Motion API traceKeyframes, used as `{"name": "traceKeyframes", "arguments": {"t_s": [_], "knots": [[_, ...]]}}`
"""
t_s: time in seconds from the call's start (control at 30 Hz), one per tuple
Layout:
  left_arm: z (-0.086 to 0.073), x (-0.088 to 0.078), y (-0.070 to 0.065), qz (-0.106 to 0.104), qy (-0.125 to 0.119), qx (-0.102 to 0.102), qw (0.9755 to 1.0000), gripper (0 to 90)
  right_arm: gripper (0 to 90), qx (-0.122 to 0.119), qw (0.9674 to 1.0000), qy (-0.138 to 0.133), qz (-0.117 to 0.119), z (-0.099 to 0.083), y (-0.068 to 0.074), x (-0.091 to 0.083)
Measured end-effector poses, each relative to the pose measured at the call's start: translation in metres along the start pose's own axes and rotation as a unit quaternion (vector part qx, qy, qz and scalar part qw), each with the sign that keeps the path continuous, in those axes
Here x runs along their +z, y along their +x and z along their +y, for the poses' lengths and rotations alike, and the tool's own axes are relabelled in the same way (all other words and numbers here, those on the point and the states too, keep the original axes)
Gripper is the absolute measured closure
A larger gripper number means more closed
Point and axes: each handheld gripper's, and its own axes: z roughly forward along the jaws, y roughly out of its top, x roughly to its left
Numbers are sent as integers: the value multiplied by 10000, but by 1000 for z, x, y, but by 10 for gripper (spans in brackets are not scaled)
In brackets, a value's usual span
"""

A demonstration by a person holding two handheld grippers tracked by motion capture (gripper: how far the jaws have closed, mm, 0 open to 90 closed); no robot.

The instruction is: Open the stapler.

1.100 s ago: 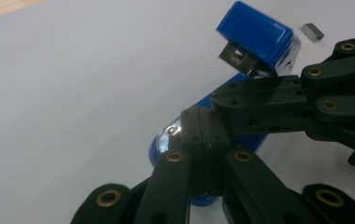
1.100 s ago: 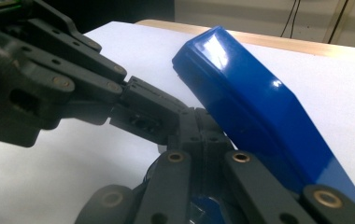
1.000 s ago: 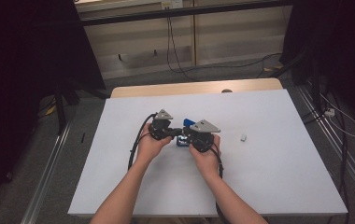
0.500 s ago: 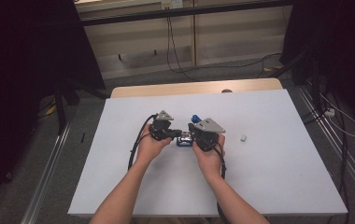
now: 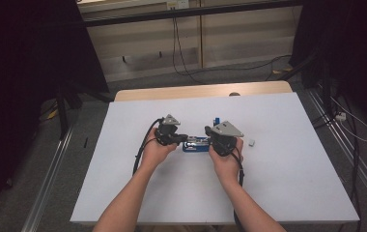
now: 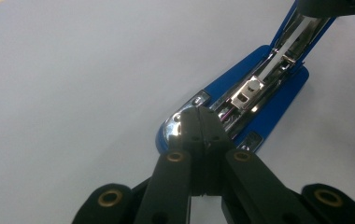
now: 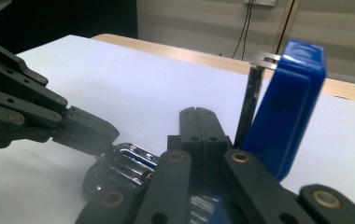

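Here, the blue stapler (image 6: 241, 102) is lying open on the white table (image 5: 123, 193), pressed down just under the left gripper (image 6: 202, 122), whose fingers are together. Beyond the right gripper's (image 7: 202, 122) closed fingers, its lid (image 7: 287, 112) is lifted. Staples are yet to be added.

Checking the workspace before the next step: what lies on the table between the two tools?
The opened blue stapler lies between the left tool and the right tool, plain in the high view; its top is swung up.
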Motion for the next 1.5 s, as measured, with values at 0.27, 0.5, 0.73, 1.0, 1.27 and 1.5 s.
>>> {"name": "traceKeyframes", "arguments": {"t_s": [0.27,0.5,0.73,1.0,1.27,1.5], "knots": [[0,1,0,-5,-18,-53,10000,900,900,-101,9998,80,-164,-3,-10,-5],[-1,0,1,-33,-62,-15,10000,900,900,5,9989,301,-351,-18,-34,-7],[-1,0,2,-62,-46,7,10000,900,900,-21,9982,466,-366,-30,-49,-9],[-2,0,3,-94,-96,45,9999,900,900,-91,9984,530,-176,-29,-57,-13],[2,-5,1,-103,-276,-113,9995,900,861,-462,9965,658,-223,-27,-69,-23],[3,-8,-4,-284,-321,-90,9990,802,755,-305,9971,639,-282,-27,-84,-38]]}}
